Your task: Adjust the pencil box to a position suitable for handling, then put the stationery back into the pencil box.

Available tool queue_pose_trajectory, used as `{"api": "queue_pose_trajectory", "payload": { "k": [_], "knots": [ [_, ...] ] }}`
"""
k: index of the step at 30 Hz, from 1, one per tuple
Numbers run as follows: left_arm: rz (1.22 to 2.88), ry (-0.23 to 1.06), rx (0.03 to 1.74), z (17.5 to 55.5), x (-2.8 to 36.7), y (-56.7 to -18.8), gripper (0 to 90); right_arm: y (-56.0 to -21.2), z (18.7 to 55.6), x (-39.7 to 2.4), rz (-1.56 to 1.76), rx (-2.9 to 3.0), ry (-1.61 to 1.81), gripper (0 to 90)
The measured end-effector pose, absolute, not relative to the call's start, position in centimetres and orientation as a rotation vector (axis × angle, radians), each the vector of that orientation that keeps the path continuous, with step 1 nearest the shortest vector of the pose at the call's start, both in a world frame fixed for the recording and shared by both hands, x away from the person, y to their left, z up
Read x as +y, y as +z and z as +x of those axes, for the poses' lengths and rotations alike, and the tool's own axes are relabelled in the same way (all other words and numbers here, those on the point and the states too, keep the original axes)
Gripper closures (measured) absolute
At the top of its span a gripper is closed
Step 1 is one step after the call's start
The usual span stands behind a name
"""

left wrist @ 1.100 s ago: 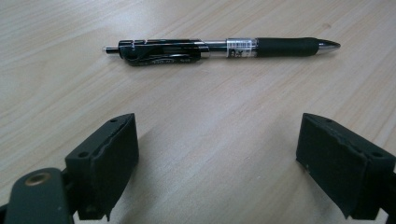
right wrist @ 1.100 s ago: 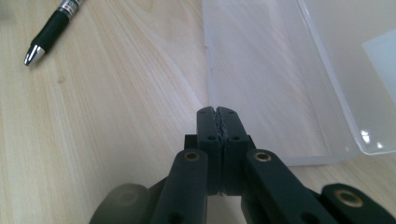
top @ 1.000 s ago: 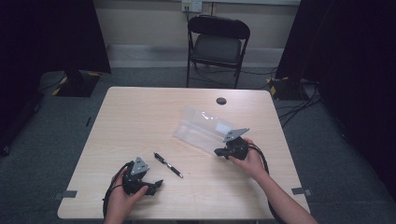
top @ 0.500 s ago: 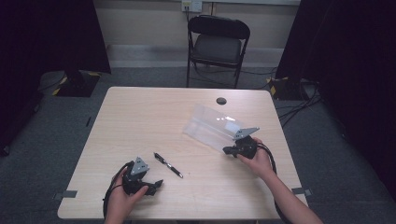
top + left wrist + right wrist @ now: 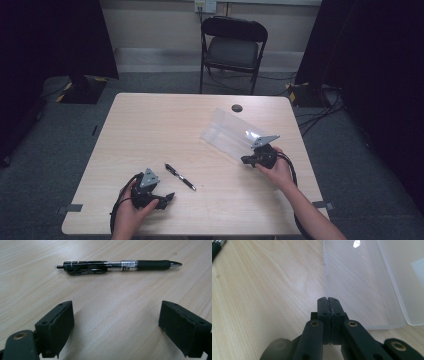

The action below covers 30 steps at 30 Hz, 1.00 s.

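A black pen lies flat on the wooden table, just ahead of my left gripper. In the left gripper view the pen lies crosswise beyond the left gripper, whose jaws stand wide apart with only bare wood between them. An open clear plastic case rests at the right of the table. My right gripper is at its near end. In the right gripper view the right gripper has its jaws pressed together over the near corner edge of the case.
A small black round disc sits near the table's far edge. A black folding chair stands beyond the table. Cables trail on the floor at the right. The pen's end shows at the top left of the right gripper view.
My right gripper has shifted a little to the right, and the clear case has slid that way with it. The left gripper and the pen have stayed put.
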<state>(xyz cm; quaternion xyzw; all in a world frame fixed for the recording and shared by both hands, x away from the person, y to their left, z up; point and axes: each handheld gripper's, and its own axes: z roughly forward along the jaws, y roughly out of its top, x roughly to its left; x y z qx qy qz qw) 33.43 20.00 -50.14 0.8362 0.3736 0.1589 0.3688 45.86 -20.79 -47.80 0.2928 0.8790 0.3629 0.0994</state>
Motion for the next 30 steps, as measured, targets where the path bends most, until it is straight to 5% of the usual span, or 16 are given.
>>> {"api": "queue_pose_trajectory", "payload": {
  "k": [3, 7, 13, 22, 30],
  "knots": [
    [2.147, 0.407, 0.959, 33.4, 20.0, -50.1, 12.7, -47.9, 45.9, -20.8, 0.868, 2.608, 1.101, 85.4],
    [2.146, 0.407, 0.96, 33.4, 20.0, -50.1, 12.7, -47.8, 45.3, -20.2, 0.849, 2.595, 1.127, 60.0],
    [2.146, 0.406, 0.96, 33.4, 20.0, -50.1, 12.7, -47.4, 44.3, -19.2, 0.861, 2.58, 1.14, 47.2],
    [2.146, 0.406, 0.959, 33.4, 20.0, -50.1, 12.6, -46.5, 42.7, -17.5, 0.82, 2.595, 1.171, 35.6],
    [2.146, 0.407, 0.959, 33.4, 20.0, -50.1, 12.6, -46.6, 42.3, -16.8, 0.81, 2.592, 1.137, 34.7]
  ]
}}
